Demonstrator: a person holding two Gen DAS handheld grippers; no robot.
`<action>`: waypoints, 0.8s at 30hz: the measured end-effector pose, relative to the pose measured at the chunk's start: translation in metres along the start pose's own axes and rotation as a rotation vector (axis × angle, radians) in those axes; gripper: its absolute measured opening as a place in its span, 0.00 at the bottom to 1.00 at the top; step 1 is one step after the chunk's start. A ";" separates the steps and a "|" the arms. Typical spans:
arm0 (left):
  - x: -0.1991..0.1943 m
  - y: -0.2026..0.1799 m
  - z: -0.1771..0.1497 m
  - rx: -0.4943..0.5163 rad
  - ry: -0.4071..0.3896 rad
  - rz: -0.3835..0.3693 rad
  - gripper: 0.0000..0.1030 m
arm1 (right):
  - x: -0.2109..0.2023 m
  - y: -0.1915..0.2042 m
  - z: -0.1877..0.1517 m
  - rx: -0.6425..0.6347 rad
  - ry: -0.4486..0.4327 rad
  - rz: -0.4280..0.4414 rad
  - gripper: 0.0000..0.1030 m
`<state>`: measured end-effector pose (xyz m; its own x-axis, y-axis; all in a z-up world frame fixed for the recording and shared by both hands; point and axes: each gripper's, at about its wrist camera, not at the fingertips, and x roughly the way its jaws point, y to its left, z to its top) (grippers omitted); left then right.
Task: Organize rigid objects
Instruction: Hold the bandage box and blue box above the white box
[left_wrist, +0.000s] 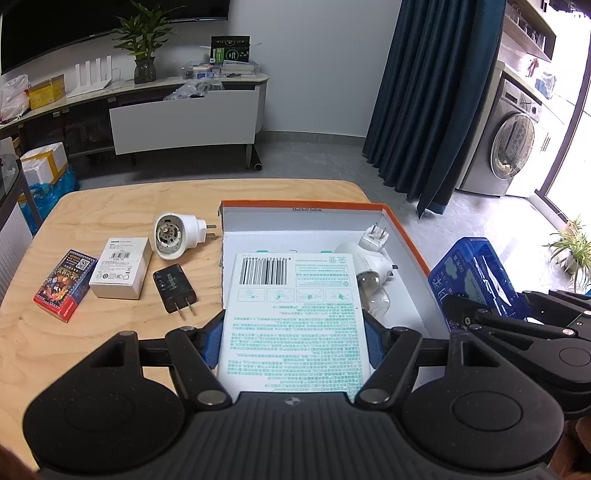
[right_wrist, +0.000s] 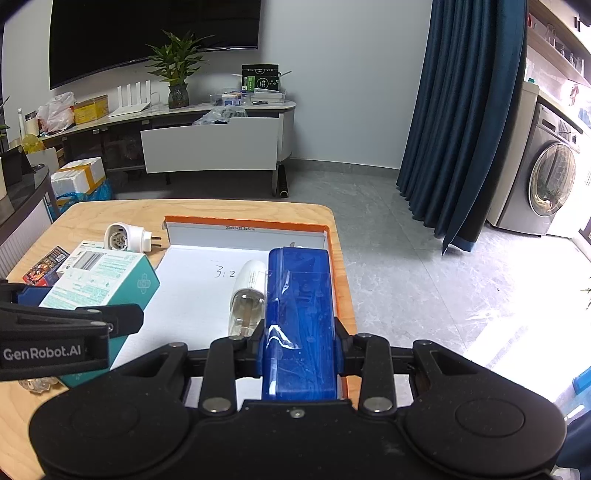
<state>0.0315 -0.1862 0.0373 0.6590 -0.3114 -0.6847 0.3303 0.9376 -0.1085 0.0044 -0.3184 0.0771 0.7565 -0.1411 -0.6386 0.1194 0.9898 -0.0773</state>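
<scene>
Clamped between the blue pads of the left gripper (left_wrist: 293, 341) is a white-and-teal box (left_wrist: 293, 317), printed side up with its barcode at the far end; the jaws stand partly apart, pressed against the box's two long sides. It hangs over the near end of an orange-edged cardboard box (left_wrist: 408, 236) that sits open on the wooden table (left_wrist: 110, 199).

Beyond those jaws and a little to their right, inside the cardboard box, lie a white plug adapter (left_wrist: 373, 238) and a white device with a clear glass end (left_wrist: 364, 273), just beside the held box.

Left of the left jaws, on the bare tabletop, are a black charger (left_wrist: 174, 290) with its prongs towards us, a small white box (left_wrist: 121, 272), a colourful card pack (left_wrist: 65, 284) and, further off, a white round plug-in unit (left_wrist: 175, 236).

Over on the other side, the right gripper (right_wrist: 299, 350) has its jaws drawn in tight on a blue plastic case (right_wrist: 301, 314), wrapped in clear film, gripping it by its long sides. The case lies lengthwise straight ahead of the jaws, above the right-hand edge of the cardboard box, with the glass-ended device just left of it.
</scene>
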 end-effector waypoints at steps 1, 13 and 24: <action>0.000 0.000 0.000 0.002 0.000 0.001 0.69 | 0.000 0.000 0.000 0.000 0.000 0.000 0.39; 0.000 -0.001 -0.001 0.007 0.003 0.000 0.69 | 0.002 0.003 -0.001 0.002 0.002 0.000 0.39; -0.001 -0.002 -0.002 0.003 0.007 -0.002 0.69 | 0.003 0.002 -0.002 0.004 0.004 0.000 0.39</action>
<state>0.0286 -0.1878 0.0364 0.6535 -0.3119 -0.6897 0.3338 0.9365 -0.1072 0.0060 -0.3172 0.0738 0.7538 -0.1411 -0.6418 0.1218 0.9897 -0.0746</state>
